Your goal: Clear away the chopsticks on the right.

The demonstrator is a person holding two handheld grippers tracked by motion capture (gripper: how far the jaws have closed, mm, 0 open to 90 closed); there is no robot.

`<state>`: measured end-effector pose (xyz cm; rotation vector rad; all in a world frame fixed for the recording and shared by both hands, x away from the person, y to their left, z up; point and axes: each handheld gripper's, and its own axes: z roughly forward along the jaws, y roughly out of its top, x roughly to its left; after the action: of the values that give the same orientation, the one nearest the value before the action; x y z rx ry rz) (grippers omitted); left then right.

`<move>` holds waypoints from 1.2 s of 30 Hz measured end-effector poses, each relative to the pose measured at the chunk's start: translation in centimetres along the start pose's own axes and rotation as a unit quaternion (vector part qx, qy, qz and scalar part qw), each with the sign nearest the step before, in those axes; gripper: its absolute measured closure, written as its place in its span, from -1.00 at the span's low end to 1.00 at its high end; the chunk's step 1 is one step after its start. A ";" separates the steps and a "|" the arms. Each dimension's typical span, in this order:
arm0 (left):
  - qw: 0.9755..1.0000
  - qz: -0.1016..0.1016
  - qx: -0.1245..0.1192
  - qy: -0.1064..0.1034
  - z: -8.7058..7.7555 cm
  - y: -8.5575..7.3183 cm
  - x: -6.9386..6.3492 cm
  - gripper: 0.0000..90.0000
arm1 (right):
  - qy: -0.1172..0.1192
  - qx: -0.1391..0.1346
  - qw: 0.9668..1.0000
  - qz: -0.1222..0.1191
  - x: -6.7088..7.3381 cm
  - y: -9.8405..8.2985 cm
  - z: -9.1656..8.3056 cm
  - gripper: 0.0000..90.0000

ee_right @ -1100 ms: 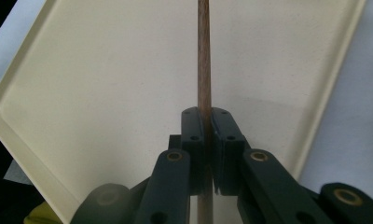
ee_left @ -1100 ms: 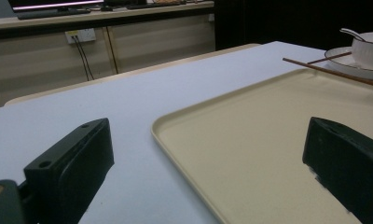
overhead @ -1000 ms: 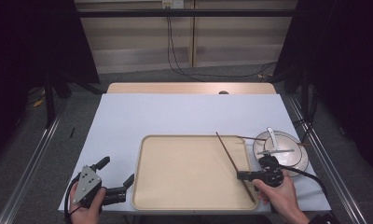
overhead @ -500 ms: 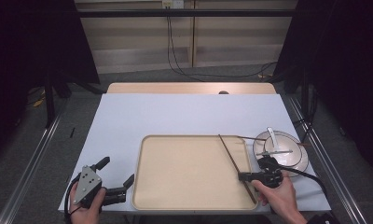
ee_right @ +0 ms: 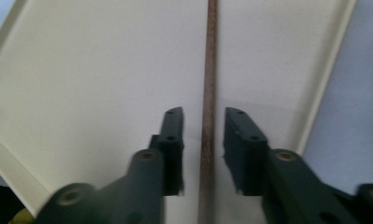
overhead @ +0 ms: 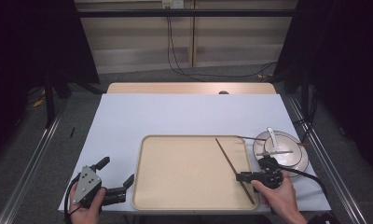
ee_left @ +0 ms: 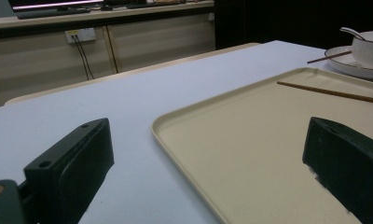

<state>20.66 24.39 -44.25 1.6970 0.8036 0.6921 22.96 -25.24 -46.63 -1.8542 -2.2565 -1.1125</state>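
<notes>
A thin dark-brown wooden chopstick (overhead: 233,164) lay on the floor of the shallow beige rectangular tray (overhead: 175,198), in its right part, running diagonally from the middle of the far side toward the near right corner. The right gripper (ee_right: 202,140) sat over its near end, and in the right gripper view the stick ran straight up the gap between the two black jaws, its long axis in line with them. The jaws stood slightly apart, a sliver of tray showing on each side of the stick, so they held nothing. Closing on it looked like the likely next move, and little travel seemed needed. A second brown chopstick (overhead: 250,138) rested across the tray's far right rim toward a white plate (overhead: 300,163) carrying a white bowl (overhead: 279,144) with a spoon. The left gripper (overhead: 113,182) was well apart, at the tray's left edge on the pale blue tabletop (overhead: 184,112), jaws wide open and empty.
</notes>
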 end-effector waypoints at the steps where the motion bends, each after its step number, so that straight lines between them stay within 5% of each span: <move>1: 1.000 -0.001 -0.001 0.000 0.0 0.0 0.0 -0.96 | 0.000 -0.001 1.000 -0.002 0.0 0.0 -0.1 0.44; 8: 1.000 0.001 -0.001 -0.001 -0.1 0.0 0.1 -0.96 | 0.025 -0.033 0.998 -0.040 -0.1 -0.1 -1.7 0.07; 15: 1.000 0.002 -0.003 -0.005 -0.1 0.1 -0.1 -0.96 | 0.056 -0.082 0.991 -0.092 -0.5 -0.4 -4.3 -0.42; 22: 1.000 -0.005 -0.004 -0.003 0.0 0.0 0.0 -0.97 | 0.083 -0.114 0.978 -0.151 -1.4 -0.7 -7.2 -0.73; 27: 1.000 -0.005 -0.002 0.000 0.0 0.0 0.0 -0.97 | 0.049 -0.164 0.965 -0.196 -2.8 0.0 -9.8 -0.73; 30: 1.000 -0.002 0.000 -0.001 0.0 0.0 0.0 -0.97 | 0.035 -0.168 0.960 -0.223 -4.2 0.7 -11.2 -0.74; 31: 1.000 -0.001 0.001 -0.001 0.0 0.0 0.0 -0.97 | 0.033 -0.179 0.953 -0.240 -4.8 1.0 -11.6 -0.77; 32: 1.000 -0.003 0.001 0.001 0.0 0.0 0.0 -0.97 | 0.025 -0.185 0.951 -0.248 -5.4 1.3 -11.9 -0.79; 34: 1.000 -0.004 0.001 0.002 0.0 0.0 0.0 -0.97 | 0.020 -0.181 0.950 -0.252 -6.5 2.0 -12.5 -0.79; 36: 1.000 -0.002 0.001 0.003 0.0 0.0 0.0 -0.97 | 0.010 -0.179 0.945 -0.275 -7.7 2.8 -12.8 -0.79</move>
<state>20.68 24.42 -44.25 1.6965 0.8116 0.6933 22.36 -38.41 -39.01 -1.2903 -2.8029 -1.6989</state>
